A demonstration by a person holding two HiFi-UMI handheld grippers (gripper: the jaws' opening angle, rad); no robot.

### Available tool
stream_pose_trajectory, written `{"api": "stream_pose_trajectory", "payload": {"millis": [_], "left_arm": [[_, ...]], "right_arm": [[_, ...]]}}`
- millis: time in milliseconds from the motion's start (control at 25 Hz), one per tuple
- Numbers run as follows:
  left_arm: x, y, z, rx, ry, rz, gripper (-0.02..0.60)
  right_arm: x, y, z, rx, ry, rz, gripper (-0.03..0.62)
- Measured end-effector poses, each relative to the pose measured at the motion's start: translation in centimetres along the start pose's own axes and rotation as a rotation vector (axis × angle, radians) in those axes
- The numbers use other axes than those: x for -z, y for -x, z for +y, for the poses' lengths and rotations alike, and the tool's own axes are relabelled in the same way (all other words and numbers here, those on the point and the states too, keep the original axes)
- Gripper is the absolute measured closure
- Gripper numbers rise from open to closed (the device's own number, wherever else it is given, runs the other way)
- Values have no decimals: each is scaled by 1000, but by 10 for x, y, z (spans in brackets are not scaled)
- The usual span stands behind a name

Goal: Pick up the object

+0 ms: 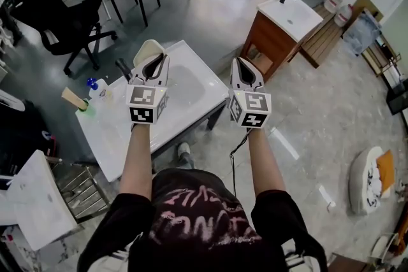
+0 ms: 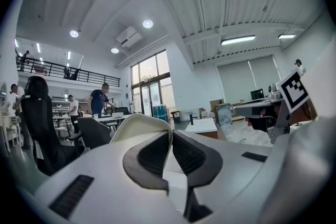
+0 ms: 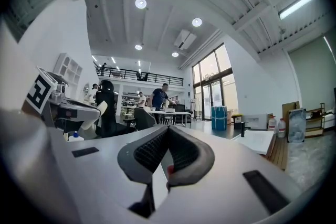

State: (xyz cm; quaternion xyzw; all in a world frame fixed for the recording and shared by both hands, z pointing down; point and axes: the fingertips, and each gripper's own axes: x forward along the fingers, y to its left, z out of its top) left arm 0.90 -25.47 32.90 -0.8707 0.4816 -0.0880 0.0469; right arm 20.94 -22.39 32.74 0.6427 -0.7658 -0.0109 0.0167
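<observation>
Plainly, the left claw (image 2: 170,132) is pinched almost closed on the one object (image 2: 137,124), a smooth cream shell. The shell's curved rim sits between the ribbed black jaws and arches out past their tips. The right claw (image 3: 167,130) beside it is closed, tips meeting, with nothing between them. Both are held level above a white bench (image 1: 118,137) that carries one blue-capped bottle (image 1: 95,87).
</observation>
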Motion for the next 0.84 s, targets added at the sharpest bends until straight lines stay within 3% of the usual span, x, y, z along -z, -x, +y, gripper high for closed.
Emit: {"api": "stream_pose_trajectory", "payload": {"millis": [840], "left_arm": [[-5,38,-1,-23,9,-26,548]], "right_arm": [[-6,25,19,-19,16,-6,580]]}}
